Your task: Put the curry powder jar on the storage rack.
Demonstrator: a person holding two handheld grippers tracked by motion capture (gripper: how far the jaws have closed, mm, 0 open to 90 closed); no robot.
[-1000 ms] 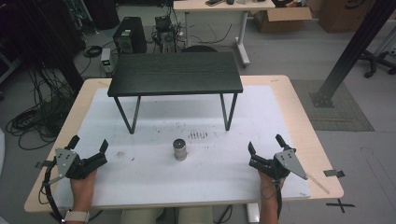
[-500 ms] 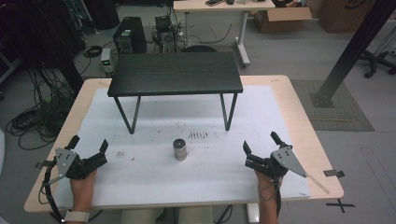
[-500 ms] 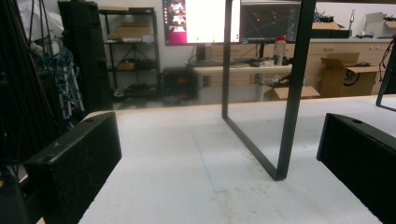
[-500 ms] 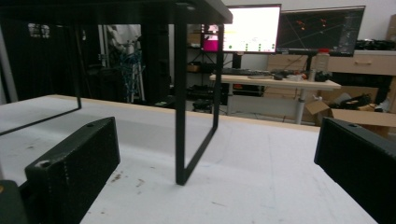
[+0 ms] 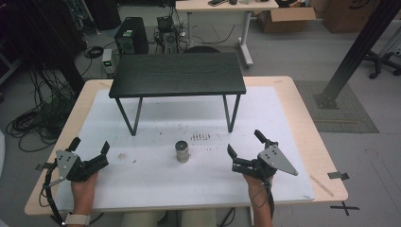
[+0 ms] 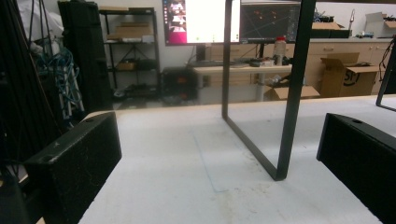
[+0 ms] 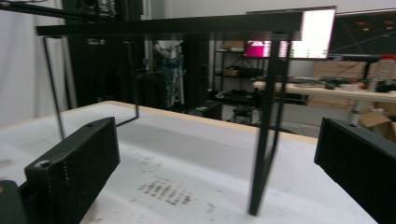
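Note:
A small metal cylinder (image 5: pixel 182 151) stands upright on the white mat (image 5: pixel 156 182), in front of a low black table (image 5: pixel 177 74). My left gripper (image 5: pixel 90 145) rests at the mat's near left, open and holding nothing, well left of the cylinder. My right gripper (image 5: pixel 244 142) is open and holding nothing at the near right, about a hand's width from the cylinder and angled toward the black table. In the left gripper view the left gripper (image 6: pixel 219 140) faces a black table leg (image 6: pixel 285 116). In the right gripper view the right gripper (image 7: pixel 217 144) faces another leg (image 7: pixel 261 154) under the tabletop (image 7: pixel 187 23).
The wooden table (image 5: pixel 307 137) extends beyond the mat on all sides. A patch of dark marks (image 5: pixel 201 137) lies on the mat by the cylinder. Cables, a computer tower (image 5: pixel 130 35) and a desk (image 5: pixel 222 7) stand on the floor beyond.
My right gripper has moved left toward the cylinder and turned toward the black table. The left gripper and the cylinder have stayed put.

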